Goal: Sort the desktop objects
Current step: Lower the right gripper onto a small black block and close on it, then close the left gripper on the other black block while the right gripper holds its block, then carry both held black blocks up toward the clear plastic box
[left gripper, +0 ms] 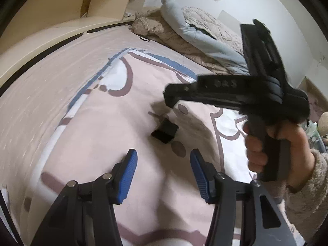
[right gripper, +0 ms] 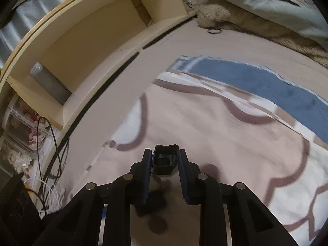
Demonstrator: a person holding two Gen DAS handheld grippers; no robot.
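My left gripper (left gripper: 163, 160) is open and empty above a pink patterned bedspread (left gripper: 86, 106). A small black box-like object (left gripper: 165, 133) lies on the bedspread just ahead of its blue pads. The right gripper body (left gripper: 242, 94) shows in the left wrist view, held by a hand at the right, above that object. In the right wrist view my right gripper (right gripper: 165, 157) is shut on a small black square cup-like object (right gripper: 164, 161), held above the bedspread (right gripper: 205, 127).
A cream wooden shelf unit (right gripper: 86, 47) runs along the bed's left side, with cables and clutter (right gripper: 41, 153) below it. A light blue pillow (left gripper: 196, 34) and beige fleece blanket (left gripper: 155, 28) lie at the far end of the bed.
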